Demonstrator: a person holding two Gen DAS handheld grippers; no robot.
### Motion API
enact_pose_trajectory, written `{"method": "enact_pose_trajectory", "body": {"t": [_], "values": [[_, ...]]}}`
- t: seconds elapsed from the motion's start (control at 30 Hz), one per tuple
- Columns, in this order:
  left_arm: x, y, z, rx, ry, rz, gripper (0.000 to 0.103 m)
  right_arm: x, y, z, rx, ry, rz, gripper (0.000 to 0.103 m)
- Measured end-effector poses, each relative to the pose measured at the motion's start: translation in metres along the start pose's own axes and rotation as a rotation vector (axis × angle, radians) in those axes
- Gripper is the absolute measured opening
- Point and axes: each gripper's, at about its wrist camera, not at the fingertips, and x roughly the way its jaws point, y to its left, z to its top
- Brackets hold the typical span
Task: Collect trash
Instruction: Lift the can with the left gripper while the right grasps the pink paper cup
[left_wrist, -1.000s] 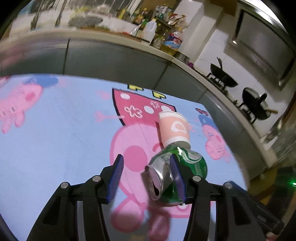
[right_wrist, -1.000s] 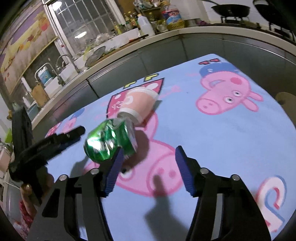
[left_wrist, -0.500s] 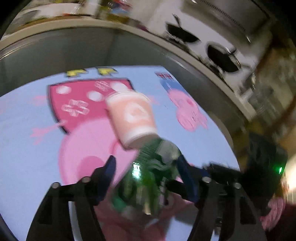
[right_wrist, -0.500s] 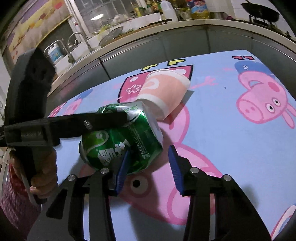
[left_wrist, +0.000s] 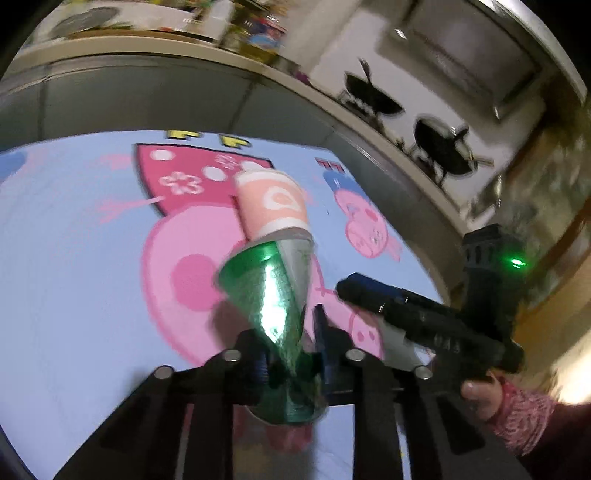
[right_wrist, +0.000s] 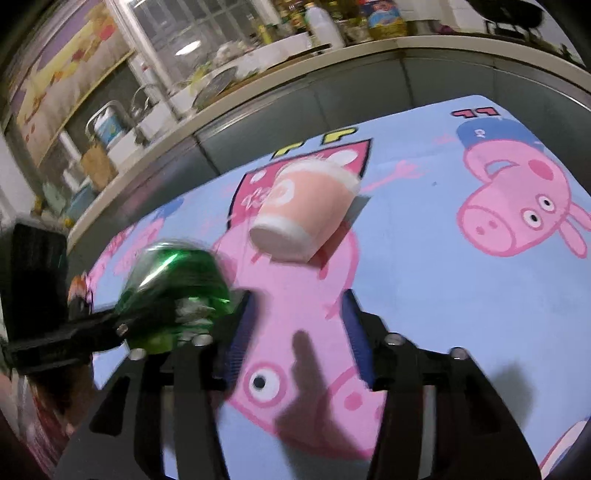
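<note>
Left gripper (left_wrist: 291, 354) now clamps crushed green can (left_wrist: 273, 291), lifted off cloth | right gripper (right_wrist: 295, 332) wide, empty | pink cup (right_wrist: 306, 210) remains mid-cloth, next

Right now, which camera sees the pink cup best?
The right wrist view. The pink cup lies on its side on the cartoon cloth, whole and unblocked, beyond the open right gripper. In the left wrist view the green can in the left gripper covers its near end.
</note>
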Motion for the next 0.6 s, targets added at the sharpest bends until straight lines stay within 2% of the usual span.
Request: {"method": "enact_pose_trajectory", "body": {"t": [0.1, 0.17, 0.27, 0.4, 0.47, 0.5, 0.6], "values": [[-0.019, 0.013, -0.008, -0.071, -0.053, -0.008, 0.016, 0.007, -0.008, 0.020, 0.071, -0.004, -0.001, 0.065], [-0.026, 0.016, -0.009, -0.082, -0.071, -0.007, 0.014, 0.015, -0.008, 0.032, 0.111, 0.000, 0.019, 0.073], [-0.033, 0.014, -0.009, -0.079, -0.090, 0.005, 0.014, 0.041, -0.002, 0.055, 0.155, 0.017, 0.017, 0.077], [-0.039, 0.007, -0.009, -0.070, -0.116, -0.002, 0.014, 0.072, 0.011, 0.070, 0.160, 0.043, -0.026, 0.077], [-0.041, 0.004, -0.009, -0.064, -0.118, 0.002, 0.014, 0.088, 0.022, 0.070, 0.103, 0.064, -0.086, 0.076], [-0.041, 0.003, -0.009, -0.062, -0.118, 0.006, 0.014, 0.093, 0.025, 0.067, 0.076, 0.078, -0.103, 0.072], [-0.042, 0.004, -0.010, -0.063, -0.116, 0.016, 0.014, 0.091, 0.037, 0.057, -0.047, 0.051, -0.138, 0.066]]}}
